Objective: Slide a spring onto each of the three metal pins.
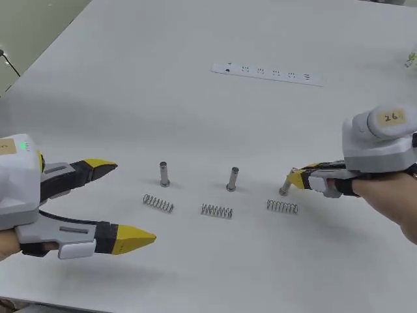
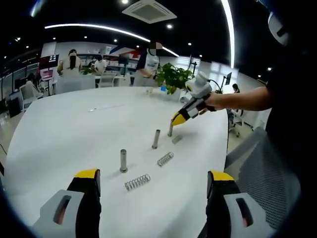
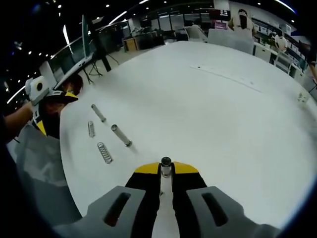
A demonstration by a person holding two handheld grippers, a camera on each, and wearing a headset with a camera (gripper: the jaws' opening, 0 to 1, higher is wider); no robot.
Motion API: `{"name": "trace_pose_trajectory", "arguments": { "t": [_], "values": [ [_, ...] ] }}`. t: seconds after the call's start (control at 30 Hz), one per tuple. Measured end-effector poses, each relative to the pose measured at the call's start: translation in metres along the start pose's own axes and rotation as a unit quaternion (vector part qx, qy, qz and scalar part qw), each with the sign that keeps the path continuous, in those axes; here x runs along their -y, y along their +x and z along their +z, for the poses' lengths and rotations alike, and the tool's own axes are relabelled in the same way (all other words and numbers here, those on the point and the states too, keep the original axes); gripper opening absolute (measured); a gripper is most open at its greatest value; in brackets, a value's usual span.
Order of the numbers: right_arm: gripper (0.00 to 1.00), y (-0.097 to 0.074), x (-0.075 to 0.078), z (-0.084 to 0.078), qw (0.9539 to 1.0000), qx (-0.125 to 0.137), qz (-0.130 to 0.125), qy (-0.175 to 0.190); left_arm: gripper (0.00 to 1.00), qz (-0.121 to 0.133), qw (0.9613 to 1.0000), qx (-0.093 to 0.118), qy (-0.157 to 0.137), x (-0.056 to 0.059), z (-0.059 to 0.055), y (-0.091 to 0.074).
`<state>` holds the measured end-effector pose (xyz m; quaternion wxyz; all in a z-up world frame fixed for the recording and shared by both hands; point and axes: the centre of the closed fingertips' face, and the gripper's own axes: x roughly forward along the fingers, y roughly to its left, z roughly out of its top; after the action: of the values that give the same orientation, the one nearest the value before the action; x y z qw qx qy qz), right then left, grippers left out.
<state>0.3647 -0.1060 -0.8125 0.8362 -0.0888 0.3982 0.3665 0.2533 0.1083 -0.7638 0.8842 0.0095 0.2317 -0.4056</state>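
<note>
The right claw is clamped on the right pin, likely to hold it steady for its spring. The left claw hangs with jaws wide apart.

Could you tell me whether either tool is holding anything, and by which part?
The right tool is shut on the rightmost metal pin, gripping near its top end; the left tool is open and holds nothing.

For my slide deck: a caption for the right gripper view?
Right gripper shut on a short grey metal pin over the white table.
</note>
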Motion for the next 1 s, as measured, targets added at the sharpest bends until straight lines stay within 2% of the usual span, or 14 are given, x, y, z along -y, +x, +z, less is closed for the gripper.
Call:
{"name": "trace_pose_trajectory", "arguments": {
  "t": [0.3, 0.67, 1.0],
  "values": [
    [0.06, -0.0022, -0.0056, -0.0033, 0.9985, -0.008, -0.011, -0.052, 0.86, 0.001, 1.0, -0.002, 0.0, 0.0008, -0.0023, -0.0004],
    [0.06, -0.0045, -0.0053, -0.0062, 0.9971, -0.016, -0.017, -0.073, 0.85, -0.002, 1.0, 0.0, -0.001, 0.0022, -0.0006, 0.0004],
    [0.06, -0.0057, -0.0052, -0.0086, 0.9966, -0.018, -0.02, -0.078, 0.84, -0.005, 1.0, -0.001, 0.0, 0.0045, -0.0003, -0.0002]
  ]
}}
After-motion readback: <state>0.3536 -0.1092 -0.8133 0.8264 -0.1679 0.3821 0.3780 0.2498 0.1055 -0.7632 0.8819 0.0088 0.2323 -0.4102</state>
